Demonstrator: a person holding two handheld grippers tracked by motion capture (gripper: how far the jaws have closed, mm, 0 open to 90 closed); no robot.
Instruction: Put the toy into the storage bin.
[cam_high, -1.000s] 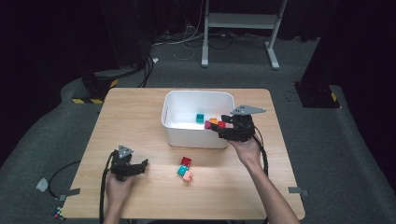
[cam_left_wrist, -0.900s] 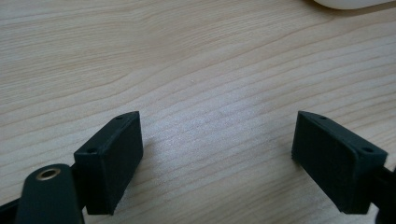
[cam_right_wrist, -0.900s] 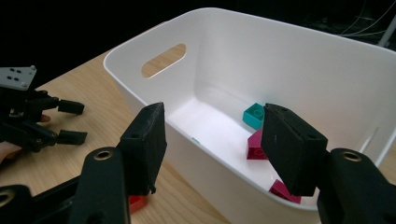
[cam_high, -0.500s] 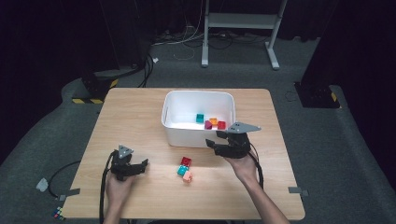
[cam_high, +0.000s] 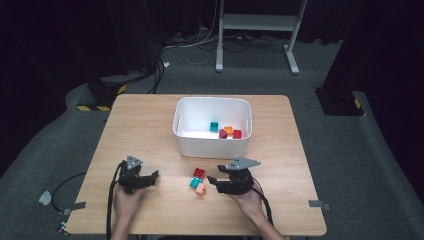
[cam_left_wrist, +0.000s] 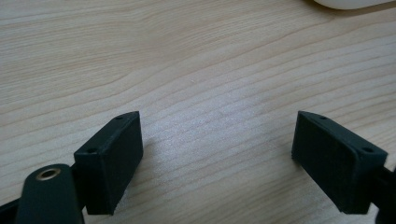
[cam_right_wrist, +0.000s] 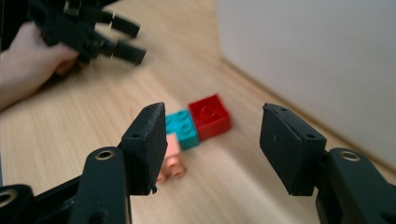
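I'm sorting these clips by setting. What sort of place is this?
Probably a lab or studio set up for recording, not a home. A lone wooden table stands on grey carpet, ringed by black curtains, with loose cables and a white metal stand behind it.

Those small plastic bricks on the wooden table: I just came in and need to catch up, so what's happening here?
A person is sorting small plastic bricks into the white plastic bin, which holds four already. The right gripper, jaws open and empty, sits beside three loose ones: a red brick, a teal brick and a pink brick. None is gripped yet. The left gripper rests open on the wooden table, apart from the bricks.
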